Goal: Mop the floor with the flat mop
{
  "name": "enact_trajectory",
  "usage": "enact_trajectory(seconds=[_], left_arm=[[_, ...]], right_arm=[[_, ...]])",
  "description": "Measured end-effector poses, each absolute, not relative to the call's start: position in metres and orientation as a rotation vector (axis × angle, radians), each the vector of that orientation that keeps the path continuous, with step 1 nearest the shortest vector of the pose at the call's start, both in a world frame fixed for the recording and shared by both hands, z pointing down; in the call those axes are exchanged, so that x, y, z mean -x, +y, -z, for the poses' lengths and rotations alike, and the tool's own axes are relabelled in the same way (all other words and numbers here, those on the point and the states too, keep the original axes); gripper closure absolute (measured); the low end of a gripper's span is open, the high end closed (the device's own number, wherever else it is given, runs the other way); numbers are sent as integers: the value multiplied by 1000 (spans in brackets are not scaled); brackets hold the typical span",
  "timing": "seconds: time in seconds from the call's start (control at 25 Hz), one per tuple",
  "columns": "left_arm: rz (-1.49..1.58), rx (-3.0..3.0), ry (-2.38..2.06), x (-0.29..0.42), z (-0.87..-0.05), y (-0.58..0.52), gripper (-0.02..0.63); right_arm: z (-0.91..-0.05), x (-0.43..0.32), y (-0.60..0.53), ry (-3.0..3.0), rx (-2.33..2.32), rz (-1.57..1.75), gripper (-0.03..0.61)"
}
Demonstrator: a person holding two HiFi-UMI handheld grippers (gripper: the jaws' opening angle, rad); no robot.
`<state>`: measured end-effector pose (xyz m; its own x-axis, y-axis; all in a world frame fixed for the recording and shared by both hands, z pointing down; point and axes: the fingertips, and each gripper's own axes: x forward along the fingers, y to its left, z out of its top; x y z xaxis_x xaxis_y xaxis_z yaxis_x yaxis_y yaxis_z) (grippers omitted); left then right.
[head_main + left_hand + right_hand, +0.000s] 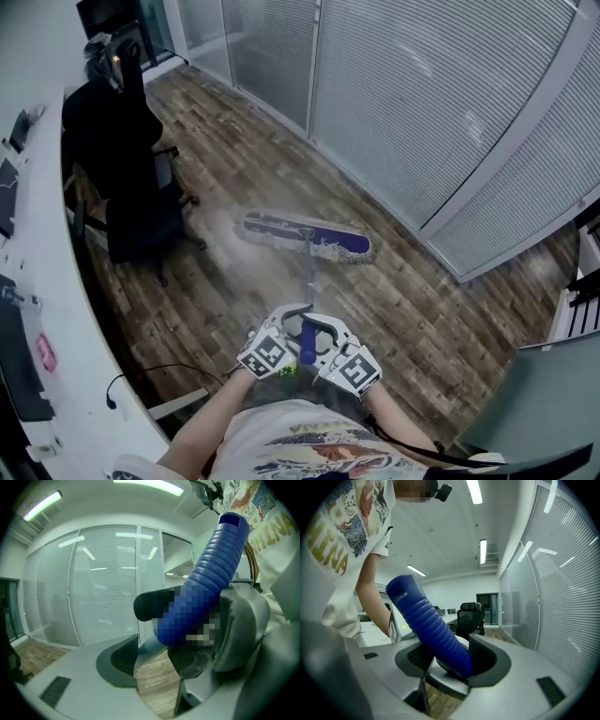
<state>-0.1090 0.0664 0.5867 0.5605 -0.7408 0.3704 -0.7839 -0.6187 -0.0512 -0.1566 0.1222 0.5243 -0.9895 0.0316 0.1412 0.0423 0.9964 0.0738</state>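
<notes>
mop head (307, 237): down on the floor (234, 122), just before the glass wall (422, 112)
mop handle (307, 345): gripped between left gripper (284, 323) and right gripper (330, 330), side by side
chair (131, 187): left of mop head, against the desk (66, 309)

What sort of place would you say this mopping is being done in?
Most likely an office: a black swivel chair stands at a long white desk, and glass partition walls with blinds run along the wood-look floor.
</notes>
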Motion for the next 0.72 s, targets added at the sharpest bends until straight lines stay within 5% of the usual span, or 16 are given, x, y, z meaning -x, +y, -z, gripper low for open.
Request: enact_trajectory(seconds=[0.72], left_arm=[[-606, -2586, -1398, -81, -595, 242, 446]], right_arm=[[-533, -43, 303, -2923, 346, 68, 359]])
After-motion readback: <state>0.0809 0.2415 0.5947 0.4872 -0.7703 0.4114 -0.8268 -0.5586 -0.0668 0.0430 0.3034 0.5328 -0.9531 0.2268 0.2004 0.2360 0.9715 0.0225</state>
